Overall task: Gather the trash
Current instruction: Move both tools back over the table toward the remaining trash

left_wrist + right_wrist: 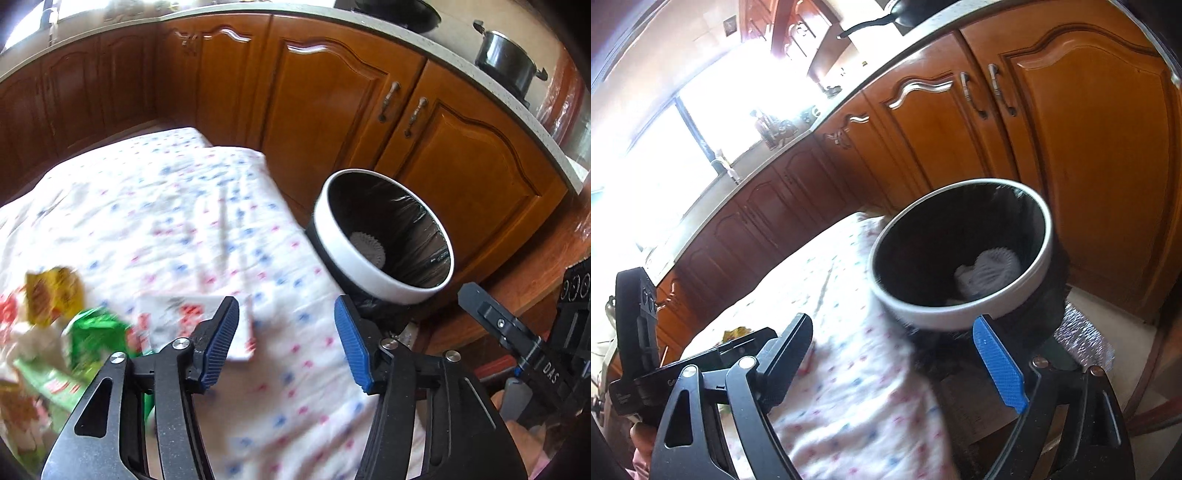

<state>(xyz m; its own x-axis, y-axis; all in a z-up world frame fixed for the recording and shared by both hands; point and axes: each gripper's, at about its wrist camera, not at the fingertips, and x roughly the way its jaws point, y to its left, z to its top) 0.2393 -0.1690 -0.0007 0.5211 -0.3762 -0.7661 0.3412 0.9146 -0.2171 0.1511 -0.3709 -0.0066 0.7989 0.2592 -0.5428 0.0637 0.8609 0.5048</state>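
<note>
A round bin (384, 236) with a white rim and black liner stands beside a table (166, 206) covered by a white cloth with red and blue dots. Crumpled white paper (988, 275) lies at the bottom of the bin (960, 254). Wrappers lie on the cloth at the left: a yellow one (51, 295), a green one (96, 332) and a white packet with red print (192, 325). My left gripper (286, 341) is open over the cloth, nothing between its blue pads. My right gripper (897, 365) is open wide and empty, just before the bin.
Brown wooden cabinets (332, 103) with metal handles run behind the table and bin under a pale countertop (461, 62). A dark pot (508, 59) sits on the stove. A bright window (701, 122) is at the left. The other hand-held gripper (532, 354) shows at the right edge.
</note>
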